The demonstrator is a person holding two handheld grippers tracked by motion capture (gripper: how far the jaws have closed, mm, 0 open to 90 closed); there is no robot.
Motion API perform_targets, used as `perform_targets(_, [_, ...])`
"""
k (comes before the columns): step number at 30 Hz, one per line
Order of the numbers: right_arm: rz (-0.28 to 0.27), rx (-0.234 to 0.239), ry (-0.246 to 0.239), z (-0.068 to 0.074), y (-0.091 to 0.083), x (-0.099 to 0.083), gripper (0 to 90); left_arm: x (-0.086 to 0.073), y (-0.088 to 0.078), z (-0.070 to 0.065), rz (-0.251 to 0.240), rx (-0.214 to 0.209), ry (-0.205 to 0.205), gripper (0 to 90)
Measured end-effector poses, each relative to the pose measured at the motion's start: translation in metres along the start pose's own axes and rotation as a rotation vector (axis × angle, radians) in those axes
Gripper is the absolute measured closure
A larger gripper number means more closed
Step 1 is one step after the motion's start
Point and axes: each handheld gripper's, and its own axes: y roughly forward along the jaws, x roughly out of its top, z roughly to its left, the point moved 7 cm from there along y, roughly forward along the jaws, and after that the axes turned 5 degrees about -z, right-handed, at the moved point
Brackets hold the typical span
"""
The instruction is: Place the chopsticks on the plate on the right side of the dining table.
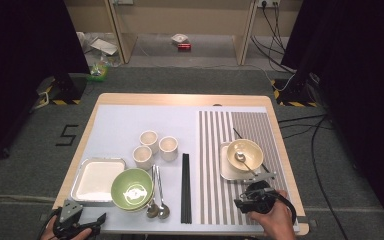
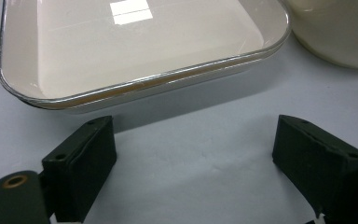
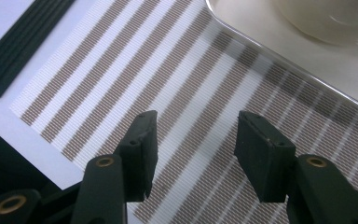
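Note:
My left gripper (image 1: 77, 220) rests at the table's near left corner, just below a white rectangular tray (image 1: 97, 179). Its jaws stand wide open (image 2: 196, 154) over bare mat, with the tray's metal rim (image 2: 121, 88) just ahead and the pale outside of a bowl (image 2: 335, 32) at upper right. My right gripper (image 1: 250, 197) hovers over the striped placemat (image 1: 220, 165), near a small tray (image 1: 226, 170) holding a cream bowl (image 1: 245, 152) with a spoon inside. Its jaws are open (image 3: 196, 149) with nothing between them, above the stripes (image 3: 168, 79); the tray (image 3: 307, 60) and bowl (image 3: 326, 18) lie ahead.
A green bowl (image 1: 132, 188) sits right of the white tray. Beside it lie metal spoons (image 1: 157, 200) and black chopsticks (image 1: 185, 187), with the chopsticks (image 3: 23, 46) left of my right gripper. Three pale cups (image 1: 155, 145) stand mid-table. The table's front edge is close.

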Motion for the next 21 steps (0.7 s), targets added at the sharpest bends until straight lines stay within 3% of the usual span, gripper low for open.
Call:
perform_targets(12, [-0.002, 0.045, -0.051, 0.029, 0.023, 0.023, 48.6, 0.000, 0.000, 0.000, -0.002, 0.000, -0.001, 12.1])
perform_targets(21, [0.004, 0.055, -0.071, 0.041, 0.038, 0.036, 47.9, 0.000, 0.000, 0.000, -0.004, -0.001, -0.004, 12.1])
